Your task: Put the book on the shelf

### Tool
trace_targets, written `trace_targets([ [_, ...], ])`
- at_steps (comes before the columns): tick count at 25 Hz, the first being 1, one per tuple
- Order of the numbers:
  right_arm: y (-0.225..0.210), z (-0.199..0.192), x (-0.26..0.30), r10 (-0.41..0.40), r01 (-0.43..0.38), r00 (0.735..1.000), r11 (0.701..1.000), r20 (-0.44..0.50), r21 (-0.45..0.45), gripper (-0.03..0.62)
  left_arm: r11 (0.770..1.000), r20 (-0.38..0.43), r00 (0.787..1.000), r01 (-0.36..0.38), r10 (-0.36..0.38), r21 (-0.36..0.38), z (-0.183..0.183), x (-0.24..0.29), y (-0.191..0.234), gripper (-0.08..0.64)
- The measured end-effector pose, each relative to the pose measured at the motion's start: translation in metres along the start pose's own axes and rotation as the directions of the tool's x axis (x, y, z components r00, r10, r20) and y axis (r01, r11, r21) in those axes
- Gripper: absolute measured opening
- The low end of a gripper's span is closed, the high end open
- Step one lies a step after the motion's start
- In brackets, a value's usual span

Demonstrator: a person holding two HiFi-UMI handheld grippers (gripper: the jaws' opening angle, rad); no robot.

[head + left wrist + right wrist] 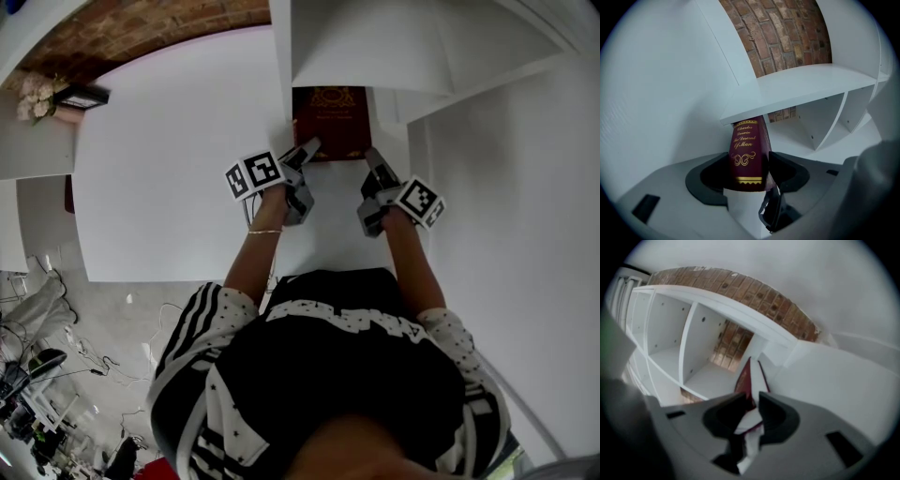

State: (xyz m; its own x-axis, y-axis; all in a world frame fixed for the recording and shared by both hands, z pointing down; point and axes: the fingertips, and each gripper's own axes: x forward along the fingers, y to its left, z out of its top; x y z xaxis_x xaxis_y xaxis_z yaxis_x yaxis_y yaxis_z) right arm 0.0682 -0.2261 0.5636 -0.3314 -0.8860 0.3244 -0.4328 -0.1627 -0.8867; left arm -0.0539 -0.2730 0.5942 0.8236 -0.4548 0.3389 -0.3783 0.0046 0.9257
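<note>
Standing at the white shelf unit, the person has both arms out with a gripper on each side of the one book. The left gripper (302,156) has its jaws spread wide and set against both sides of the spine (747,152) at its near end, where gold lettering gives Darwin's "The Descent of Man". The right gripper (375,167) is pinched much narrower on the opposite side, nipping the near corner of the maroon cover and white pages. Between them the book (330,122) is off any surface that I can make out, its far end just under the front edge of a shelf board (801,86). Beyond the open compartments runs a brick wall (783,33).

I'd judge this to be the insertion step, barely begun. Next, both grippers need to push forward together, keeping the book level so it clears the board's edge. They should let go only once it rests inside.
</note>
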Motion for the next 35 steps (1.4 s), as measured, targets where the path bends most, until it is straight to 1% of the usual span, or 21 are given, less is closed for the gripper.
trace_targets([
  [5, -0.004, 0.004, 0.017, -0.004, 0.004, 1.000, 1.000, 0.000, -0.003, 0.100, 1.000, 0.009, 1.000, 0.003, -0.003, -0.011, 0.008, 0.003, 0.007, 0.288],
  [10, -0.001, 0.009, 0.023, -0.003, 0.003, 1.000, 1.000, 0.001, -0.023, 0.100, 1.000, 0.013, 1.000, 0.008, -0.008, -0.010, 0.011, 0.003, 0.005, 0.288],
  [14, -0.001, 0.012, 0.023, -0.031, 0.031, 1.000, 0.999, 0.001, -0.028, 0.098, 1.000, 0.012, 1.000, 0.012, -0.012, -0.009, 0.012, 0.004, 0.002, 0.288],
  [18, 0.001, 0.018, 0.029, -0.010, 0.010, 1.000, 0.999, 0.006, -0.045, 0.098, 1.000, 0.018, 1.000, 0.013, -0.013, -0.008, 0.015, 0.006, 0.001, 0.288],
  [26, 0.006, 0.027, 0.032, -0.014, 0.015, 1.000, 0.998, 0.018, -0.060, 0.097, 1.000, 0.011, 1.000, 0.019, -0.018, -0.011, 0.010, 0.001, -0.004, 0.288],
  [35, 0.001, 0.031, 0.042, -0.030, 0.031, 0.999, 0.997, 0.018, -0.065, 0.095, 1.000, 0.011, 1.000, 0.029, -0.029, -0.013, 0.012, 0.001, -0.004, 0.288],
])
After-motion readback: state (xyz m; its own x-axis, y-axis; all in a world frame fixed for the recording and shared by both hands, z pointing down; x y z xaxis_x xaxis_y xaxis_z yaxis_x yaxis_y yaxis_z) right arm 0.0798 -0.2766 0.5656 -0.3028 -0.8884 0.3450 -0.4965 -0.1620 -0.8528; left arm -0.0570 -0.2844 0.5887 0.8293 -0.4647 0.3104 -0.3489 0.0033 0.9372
